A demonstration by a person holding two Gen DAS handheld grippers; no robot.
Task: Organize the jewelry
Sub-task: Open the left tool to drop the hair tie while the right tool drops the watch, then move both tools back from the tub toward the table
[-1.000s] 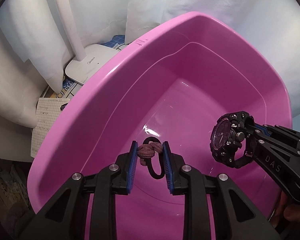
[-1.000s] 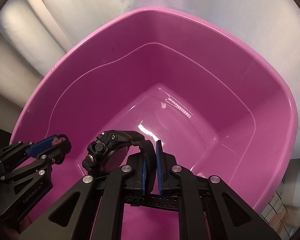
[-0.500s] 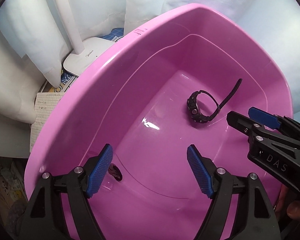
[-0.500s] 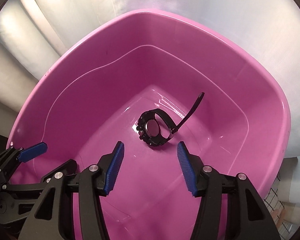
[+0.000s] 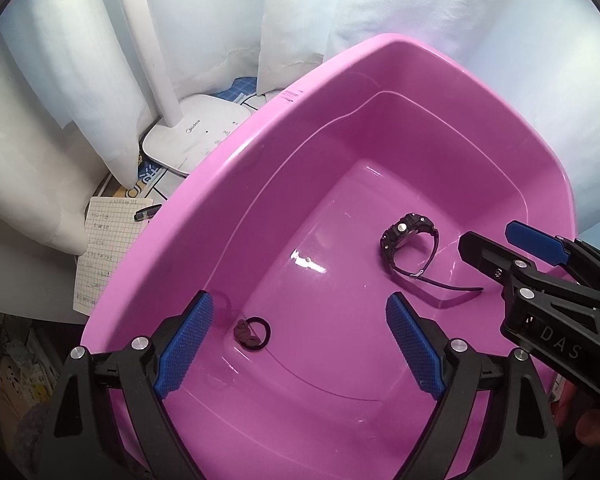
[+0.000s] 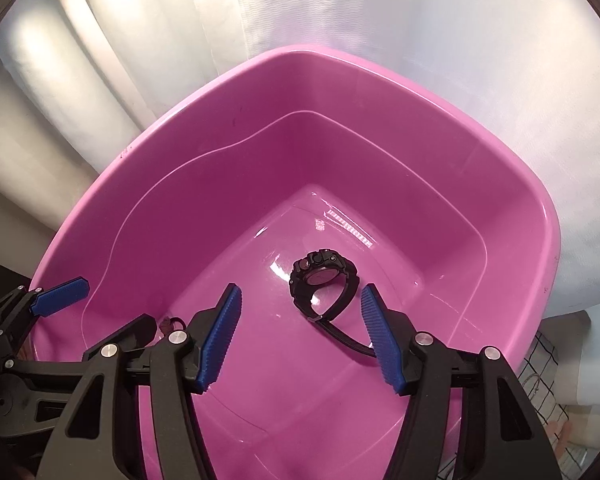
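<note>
A pink plastic basin fills both views. On its floor a black wristwatch lies on its side with the strap trailing. A small dark cord ring with a brownish knot lies near the basin's near left wall; in the right wrist view only a bit of it shows behind a finger. My left gripper hangs above the ring, jaws opening wide, nothing between them. Over the watch my right gripper hovers, jaws opening too, clear of it.
A white lamp base with its stem stands left of the basin. A gridded notepad and a pen lie beside it. White curtains hang behind. A wire grid shows at the lower right.
Both grippers have opened. The knotted ring dropped from the left one and the watch from the right one; both now lie on the basin floor, the watch settled with its strap flat.
</note>
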